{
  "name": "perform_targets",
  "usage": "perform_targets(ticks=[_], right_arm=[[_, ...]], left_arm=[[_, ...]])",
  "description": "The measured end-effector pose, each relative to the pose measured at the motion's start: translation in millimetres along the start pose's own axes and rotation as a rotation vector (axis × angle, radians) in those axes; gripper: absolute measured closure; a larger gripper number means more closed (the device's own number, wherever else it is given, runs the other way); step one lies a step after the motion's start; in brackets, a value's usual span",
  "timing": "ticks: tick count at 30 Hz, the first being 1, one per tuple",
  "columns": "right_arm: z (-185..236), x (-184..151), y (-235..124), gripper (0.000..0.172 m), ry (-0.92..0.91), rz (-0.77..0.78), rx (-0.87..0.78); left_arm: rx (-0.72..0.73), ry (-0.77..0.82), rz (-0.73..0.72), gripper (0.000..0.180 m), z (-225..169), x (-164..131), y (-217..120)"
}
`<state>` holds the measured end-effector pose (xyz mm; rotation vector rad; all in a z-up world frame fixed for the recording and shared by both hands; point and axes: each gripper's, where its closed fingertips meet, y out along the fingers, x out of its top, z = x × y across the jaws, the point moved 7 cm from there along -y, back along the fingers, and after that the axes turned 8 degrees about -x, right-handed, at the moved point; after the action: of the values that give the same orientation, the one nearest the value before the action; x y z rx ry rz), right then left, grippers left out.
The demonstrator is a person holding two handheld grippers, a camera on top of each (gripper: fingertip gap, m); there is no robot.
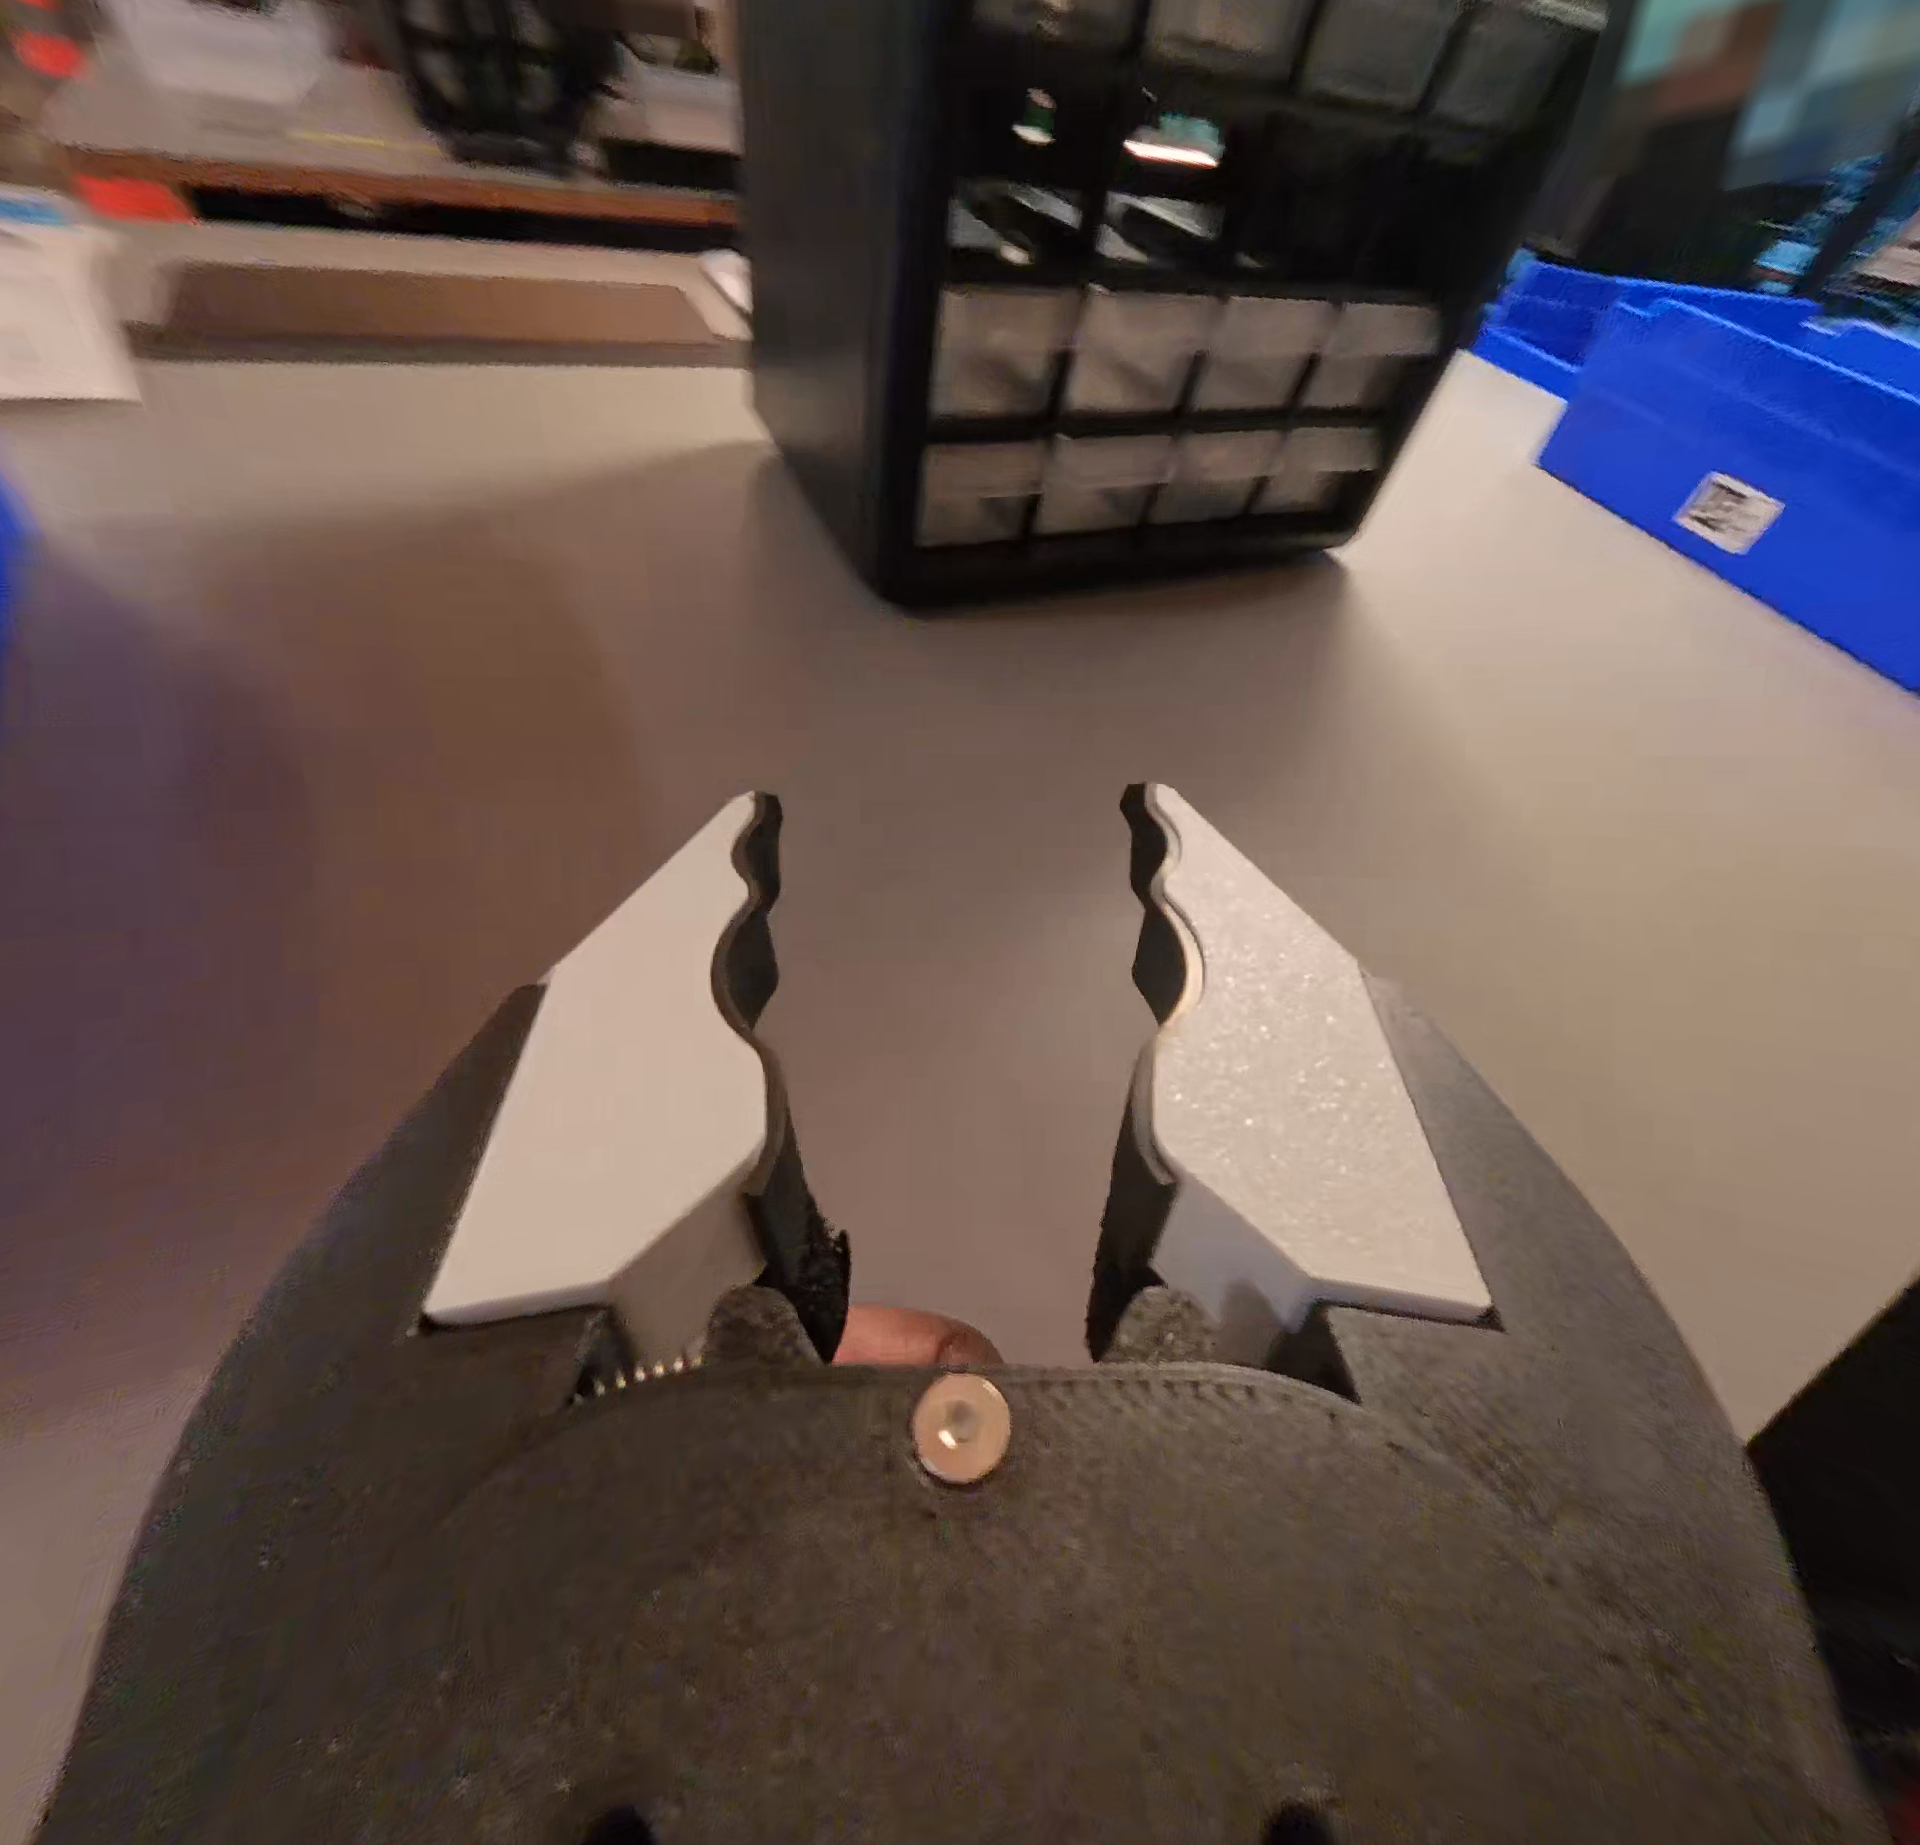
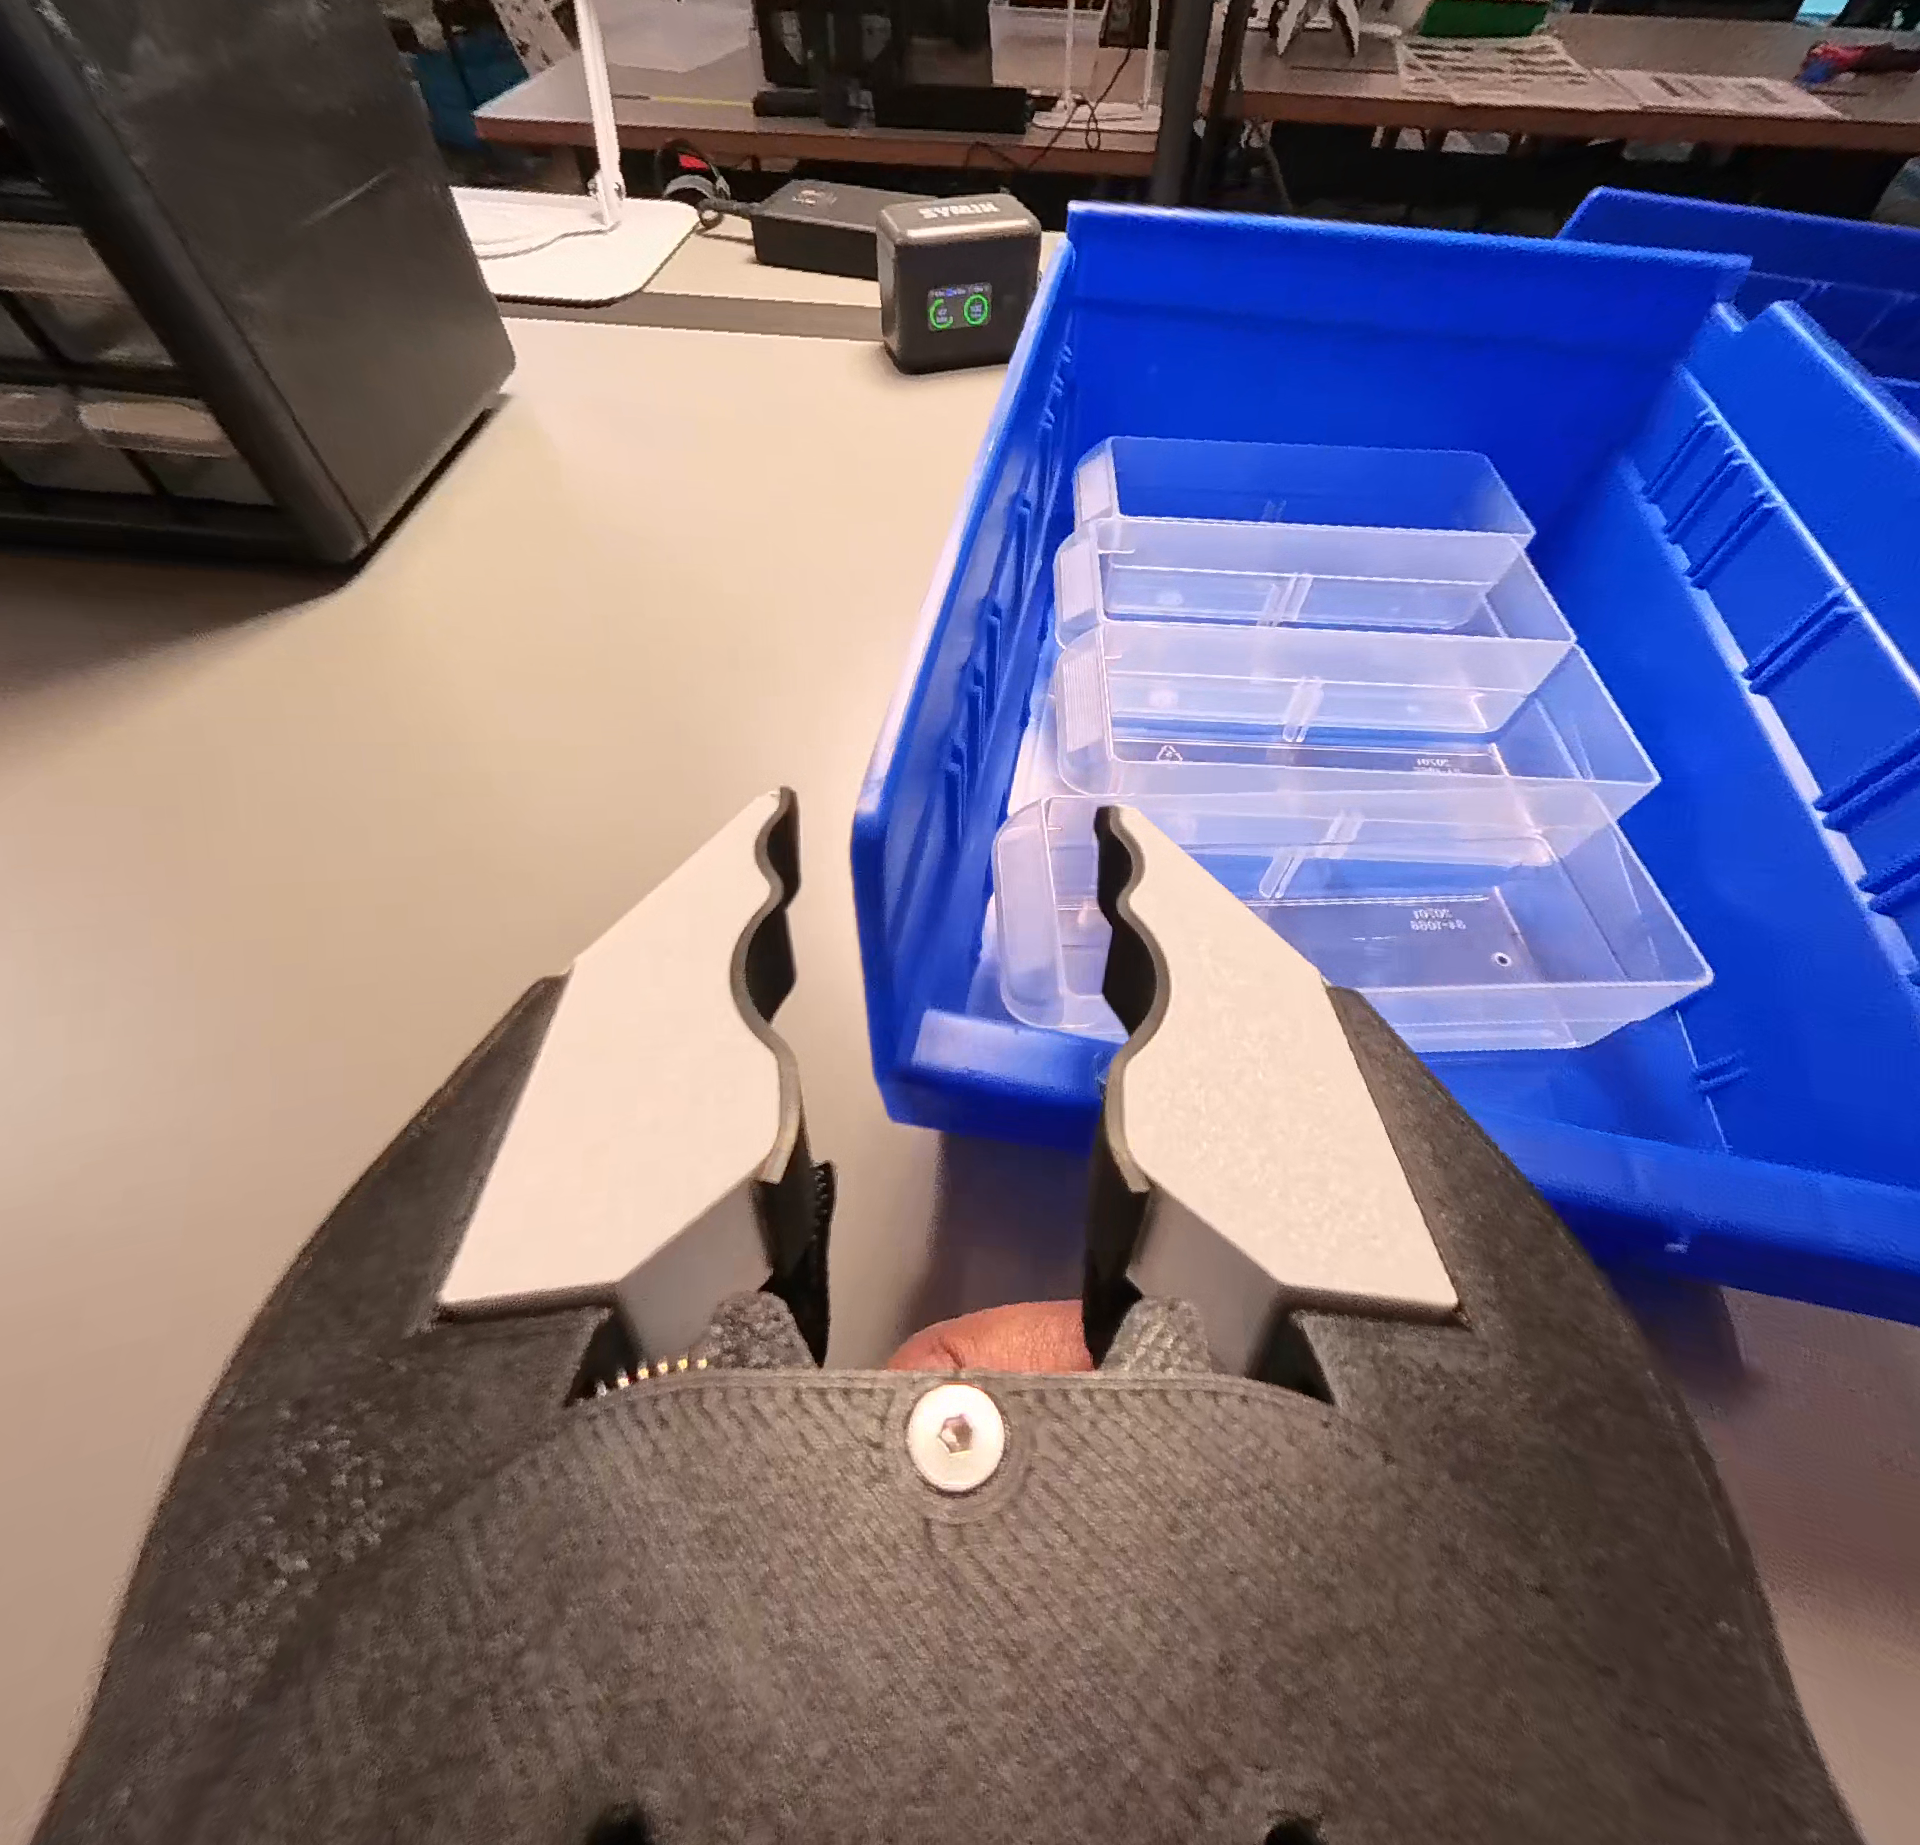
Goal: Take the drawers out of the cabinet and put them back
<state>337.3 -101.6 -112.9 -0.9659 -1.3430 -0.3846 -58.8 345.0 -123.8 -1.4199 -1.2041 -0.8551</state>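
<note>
Drawers mostly sit in the black cabinet [image 1: 1132, 268] at the far middle of the table [image 1: 623, 652], with one row of slots empty; four clear ones [image 2: 1330, 746] lie in the blue bin [image 2: 1351, 341] to the right. Nothing is held: the left gripper [image 1: 951, 808] is spread over bare table, and the right gripper [image 2: 945, 819] gapes above the bin's near-left wall. Judged next: the nearest drawer is best taken by its front lip, squarely, with the bin wall kept outside the jaws.
</note>
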Motion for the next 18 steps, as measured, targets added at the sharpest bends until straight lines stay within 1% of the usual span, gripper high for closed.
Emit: perform_targets(ticks=[2,5,7,9,10,13,14,15,16,18], right_arm=[[0,-1,5,0.114,-0.005,0.007,-0.014],[-2,-3,11,0.120,-0.017,0.014,-0.040],[-2,-2,13,0.122,-0.026,0.005,-0.046],[-2,-2,15,0.126,-0.033,0.007,-0.044],[-1,-2,16,0.132,-0.039,0.008,-0.035],[3,-2,17,0.153,-0.054,0.005,-0.017],[3,-2,17,0.156,-0.063,0.003,-0.024],[3,-2,16,0.157,-0.075,0.004,-0.039],[2,-3,14,0.160,-0.087,0.002,-0.057],[-1,-5,8,0.166,-0.109,0.000,-0.088]], left_arm=[[0.118,0.035,-0.046,0.112,7,6,-29],[0.314,0.090,-0.102,0.110,25,28,-69],[0.463,0.123,-0.081,0.109,47,36,-86],[0.559,0.121,0.001,0.108,74,34,-88],[0.580,0.106,0.035,0.109,87,31,-84],[0.614,0.069,0.140,0.120,117,20,-69],[0.633,0.059,0.158,0.124,124,17,-65],[0.646,0.049,0.165,0.133,129,15,-63],[0.645,0.045,0.164,0.148,131,13,-61],[0.653,0.056,0.143,0.165,130,11,-60]])
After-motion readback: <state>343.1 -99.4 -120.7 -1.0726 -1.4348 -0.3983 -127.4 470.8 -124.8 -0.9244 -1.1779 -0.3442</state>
